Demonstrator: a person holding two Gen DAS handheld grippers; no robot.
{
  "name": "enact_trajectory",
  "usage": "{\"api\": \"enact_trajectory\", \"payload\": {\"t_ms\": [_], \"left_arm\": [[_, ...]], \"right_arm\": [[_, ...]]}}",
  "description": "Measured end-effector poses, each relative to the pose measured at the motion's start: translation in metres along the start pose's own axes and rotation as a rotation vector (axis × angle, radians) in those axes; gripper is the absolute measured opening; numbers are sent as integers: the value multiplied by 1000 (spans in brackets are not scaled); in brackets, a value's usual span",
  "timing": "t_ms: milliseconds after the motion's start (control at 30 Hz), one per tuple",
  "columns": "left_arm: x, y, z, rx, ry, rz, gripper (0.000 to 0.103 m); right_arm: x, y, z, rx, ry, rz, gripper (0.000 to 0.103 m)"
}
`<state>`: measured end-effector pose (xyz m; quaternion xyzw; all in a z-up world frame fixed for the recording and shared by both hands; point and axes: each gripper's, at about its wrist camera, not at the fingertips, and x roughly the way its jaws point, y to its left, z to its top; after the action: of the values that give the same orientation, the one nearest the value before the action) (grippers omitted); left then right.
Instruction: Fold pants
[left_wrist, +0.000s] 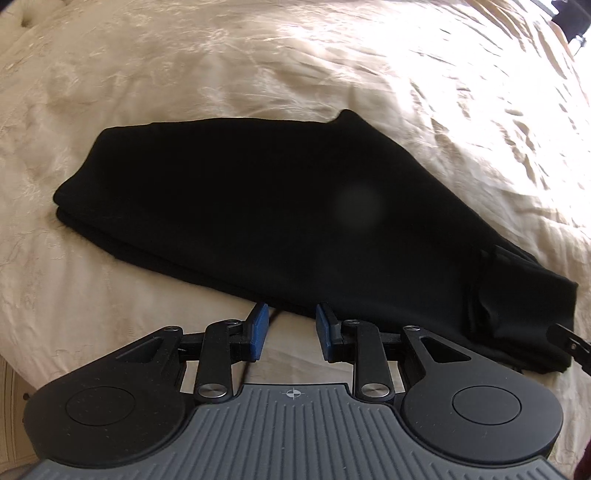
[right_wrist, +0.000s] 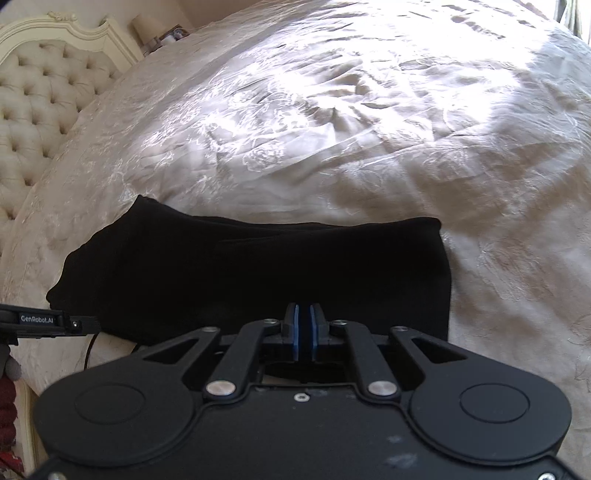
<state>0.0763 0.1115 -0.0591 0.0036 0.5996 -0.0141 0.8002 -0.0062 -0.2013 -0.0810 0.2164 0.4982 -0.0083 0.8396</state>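
Two grippers: both hover over the near side of the bed, neither holding anything.
Pants: the black pants (left_wrist: 266, 206) lie folded into a thick bundle on the cream bedspread (left_wrist: 258, 66), close to its near edge; the tufted headboard (right_wrist: 33, 96) stands far off at the bed's head end.
Left gripper: the left gripper (left_wrist: 290, 332) has its blue pads parted with bare bedspread between them, just short of the bundle's near edge; no cloth is gripped.
Right gripper: the right gripper (right_wrist: 303, 330) has its pads almost together, a thin slit between them; it sits over the bundle's near edge, and no cloth shows in the slit.
Stage: I judge the fold mostly made, with tidying or one more fold left.
Risk, layers: a pinch at the stacked edge may catch only the top layer, so the bundle peels open when lifted.
Risk, bedspread: the soft cover may get pinched along with the pants.
Risk, cable: a dark cable (left_wrist: 275, 315) by the left pads could snag.
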Motion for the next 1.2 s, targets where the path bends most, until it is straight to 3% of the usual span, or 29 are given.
{"api": "enact_trajectory", "payload": {"t_ms": [267, 533, 767, 967, 1100, 1200], "left_arm": [[-3, 80, 29, -46, -53, 23, 28], [16, 154, 64, -87, -69, 6, 28], [44, 205, 91, -60, -52, 3, 28], [69, 236, 101, -55, -11, -46, 29], [87, 252, 96, -80, 20, -153, 32], [94, 264, 92, -116, 18, -233, 41]], "right_arm": [[19, 56, 0, -76, 19, 35, 12], [36, 105, 2, -57, 23, -20, 13], [50, 145, 4, -46, 19, -70, 14], [55, 167, 6, -51, 14, -103, 14], [59, 175, 8, -33, 10, -126, 15], [63, 179, 9, -27, 10, -141, 15]]}}
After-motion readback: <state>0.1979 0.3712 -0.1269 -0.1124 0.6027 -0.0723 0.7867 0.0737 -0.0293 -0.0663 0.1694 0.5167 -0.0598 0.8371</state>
